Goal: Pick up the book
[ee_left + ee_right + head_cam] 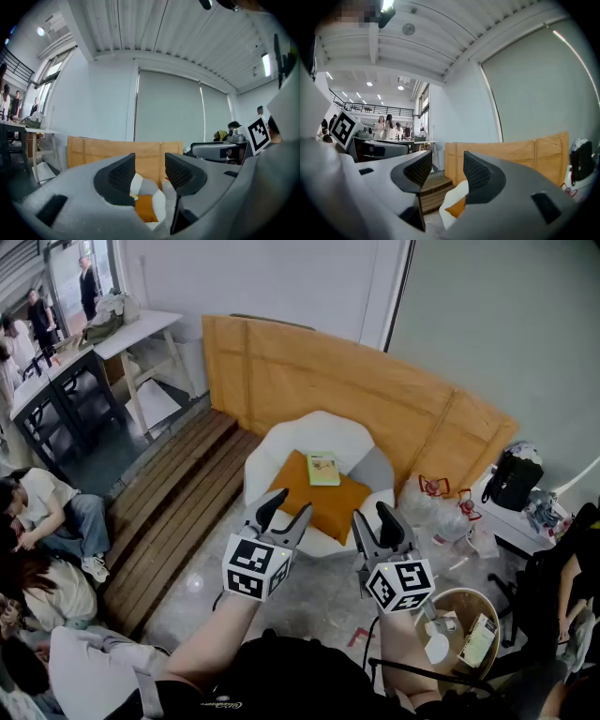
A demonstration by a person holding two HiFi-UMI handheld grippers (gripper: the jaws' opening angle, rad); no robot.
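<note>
The book (323, 469), a thin one with a pale green cover, lies flat near the back edge of an orange cushion (328, 504) that fills the seat of a white armchair (277, 444). Nothing rests on the book and its cover faces up. Behind the chair stands a wide brown board (375, 390) leaning along the wall, and to the chair's left runs a strip of wooden decking (173, 512). The left gripper (286, 509) and the right gripper (374, 520) hang side by side in the air in front of the chair, well apart from the book and pointing roughly toward it. In the left gripper view the jaws stand moderately apart with nothing between them, and only the distant chair and cushion show through the gap. The right gripper view shows the same: jaws parted, empty, with the chair's edge below them. The step in hand looks like the approach, with the pick itself not yet begun. The next move likely calls for bringing one gripper down over the cushion and sliding a jaw under a free edge of the book. The soft cushion may give under pressure, so a shallow, edge-on grip seems wise for so thin a thing.
</note>
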